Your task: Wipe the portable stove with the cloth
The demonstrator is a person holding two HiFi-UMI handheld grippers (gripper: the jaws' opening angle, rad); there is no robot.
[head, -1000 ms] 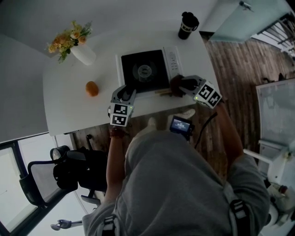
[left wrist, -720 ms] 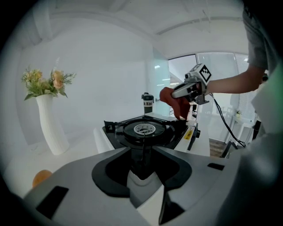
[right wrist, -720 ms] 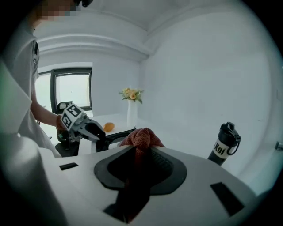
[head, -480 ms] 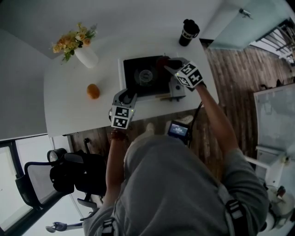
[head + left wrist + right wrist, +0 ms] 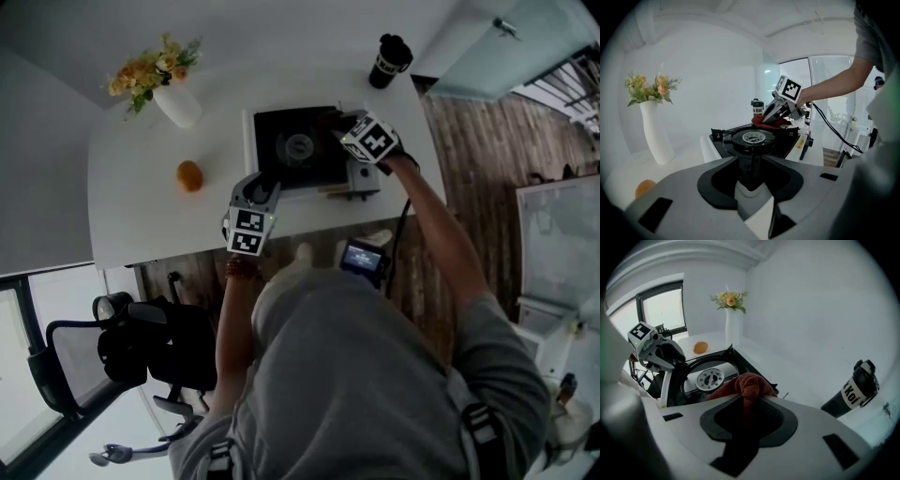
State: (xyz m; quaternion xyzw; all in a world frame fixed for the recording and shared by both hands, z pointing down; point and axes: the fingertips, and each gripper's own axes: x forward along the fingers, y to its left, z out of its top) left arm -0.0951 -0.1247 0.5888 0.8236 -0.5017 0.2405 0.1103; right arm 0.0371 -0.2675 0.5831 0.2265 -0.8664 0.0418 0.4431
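The portable stove (image 5: 281, 127) has a black top, a round burner (image 5: 300, 145) and a white body, and stands on the white table (image 5: 141, 216). My right gripper (image 5: 337, 124) is shut on a dark red cloth (image 5: 328, 119) at the stove's far right corner. In the right gripper view the cloth (image 5: 749, 384) bunches between the jaws, just above the stove's edge beside the burner (image 5: 709, 378). My left gripper (image 5: 263, 184) sits at the stove's near left corner. In the left gripper view (image 5: 751, 176) its jaws close round the stove's edge (image 5: 754, 138).
A white vase of flowers (image 5: 173, 98) and an orange (image 5: 189, 175) stand on the table left of the stove. A black cup (image 5: 389, 59) stands at the far right corner. An office chair (image 5: 122, 347) is below the table's near edge.
My right gripper carried the cloth from the stove's near right side up across it to the far right corner. The left gripper stayed at the near left corner.
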